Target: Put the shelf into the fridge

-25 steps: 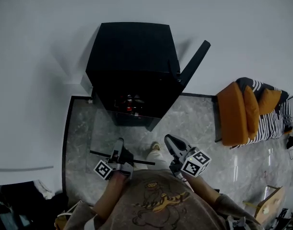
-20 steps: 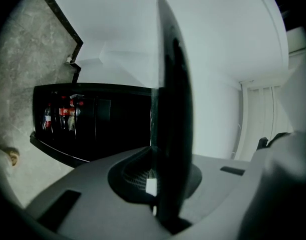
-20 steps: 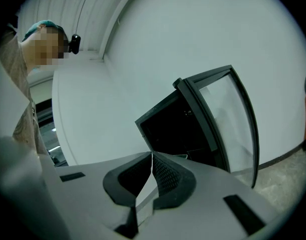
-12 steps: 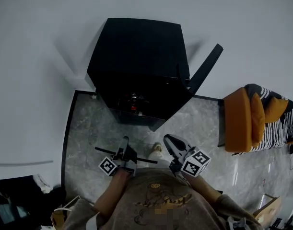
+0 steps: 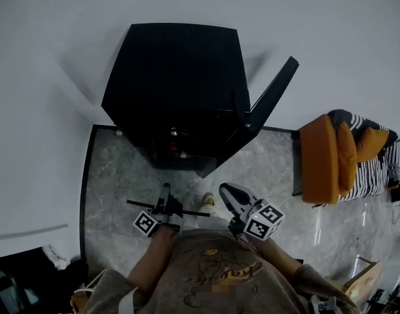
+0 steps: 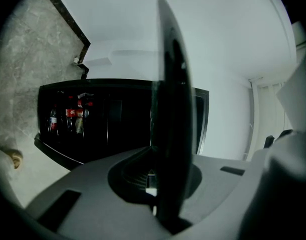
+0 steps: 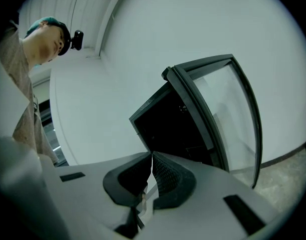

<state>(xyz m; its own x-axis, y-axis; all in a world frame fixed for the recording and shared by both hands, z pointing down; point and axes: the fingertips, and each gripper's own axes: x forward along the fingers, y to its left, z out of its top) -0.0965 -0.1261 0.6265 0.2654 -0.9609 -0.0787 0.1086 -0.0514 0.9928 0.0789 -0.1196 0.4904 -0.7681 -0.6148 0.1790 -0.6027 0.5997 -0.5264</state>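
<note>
The fridge (image 5: 173, 77) is a black, box-shaped cabinet with a smooth matt top. It stands against a plain white wall on a grey, marble-like floor (image 5: 114, 175). Its door (image 5: 273, 93) is swung open to the right, and in the right gripper view this door (image 7: 228, 114) shows as a clear glass pane in a dark frame. Inside the dark cabinet some small bottles (image 6: 67, 115) with red labels stand low down.

The shelf (image 5: 194, 212) is outside the fridge, in front of its open side and apart from it. From the head view it is only a thin dark line across the person's front, above the floor. In the left gripper view the shelf (image 6: 173, 109) is seen on its edge as a flat, thin, glossy black plate, possibly dark glass, though the picture is too dim to be sure.

The left gripper (image 5: 165, 195) has its grey ribbed fingers clamped on the edge of this plate. The right gripper (image 5: 227, 193) is beside it and touches nothing. Its two cross-hatched pads (image 7: 165, 174) are pressed together with nothing between them.

To the right, well apart, stands an orange padded armchair (image 5: 321, 156) with a striped cushion (image 5: 370, 165).
</note>
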